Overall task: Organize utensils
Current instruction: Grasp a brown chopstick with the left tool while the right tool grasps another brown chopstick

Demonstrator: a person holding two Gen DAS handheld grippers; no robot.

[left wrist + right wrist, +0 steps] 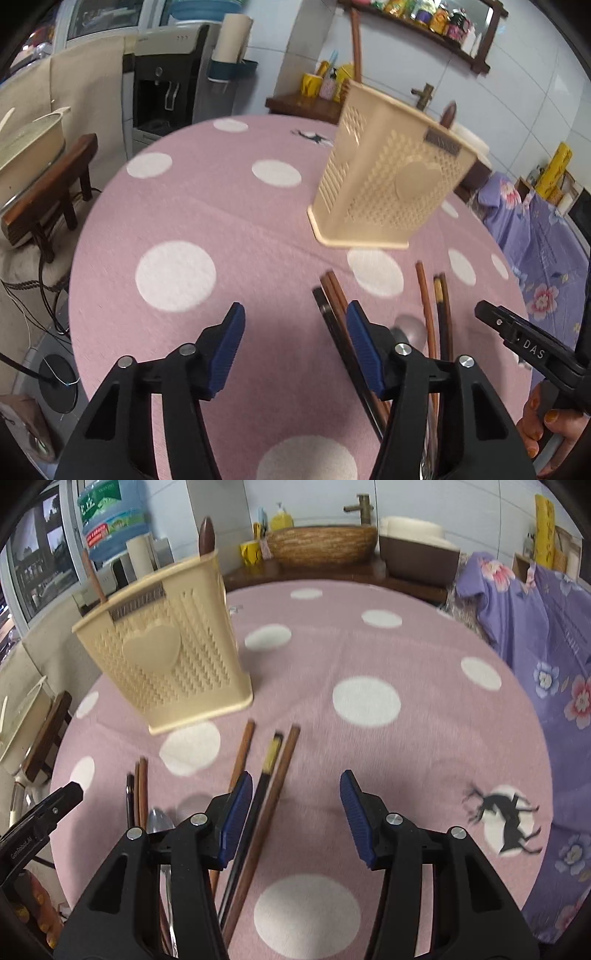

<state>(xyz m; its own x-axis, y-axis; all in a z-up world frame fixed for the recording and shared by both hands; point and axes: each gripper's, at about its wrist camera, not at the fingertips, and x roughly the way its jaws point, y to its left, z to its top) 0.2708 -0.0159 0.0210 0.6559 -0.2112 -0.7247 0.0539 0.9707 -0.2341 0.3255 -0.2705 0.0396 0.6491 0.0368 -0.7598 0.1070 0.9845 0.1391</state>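
A beige perforated utensil holder (pixel 388 177) (pixel 166 650) with a heart on its front stands on the pink dotted round table (pixel 221 206) (pixel 406 657); a brown wooden utensil tip (pixel 207 535) sticks out of it. Several brown and black chopsticks (pixel 428 306) (pixel 273 775) and a metal spoon (pixel 410 328) (pixel 160 821) lie flat in front of it. My left gripper (pixel 295 332) is open and empty above the table, left of the chopsticks. My right gripper (pixel 295 805) is open and empty, its left finger over the chopsticks.
A water dispenser (pixel 170 81), a wooden bench with a pan (pixel 40 177), a floral purple cloth (pixel 554 664) at the right, and a basin with a tap (pixel 321 542) behind surround the table. The right gripper's body (pixel 528 347) shows in the left wrist view.
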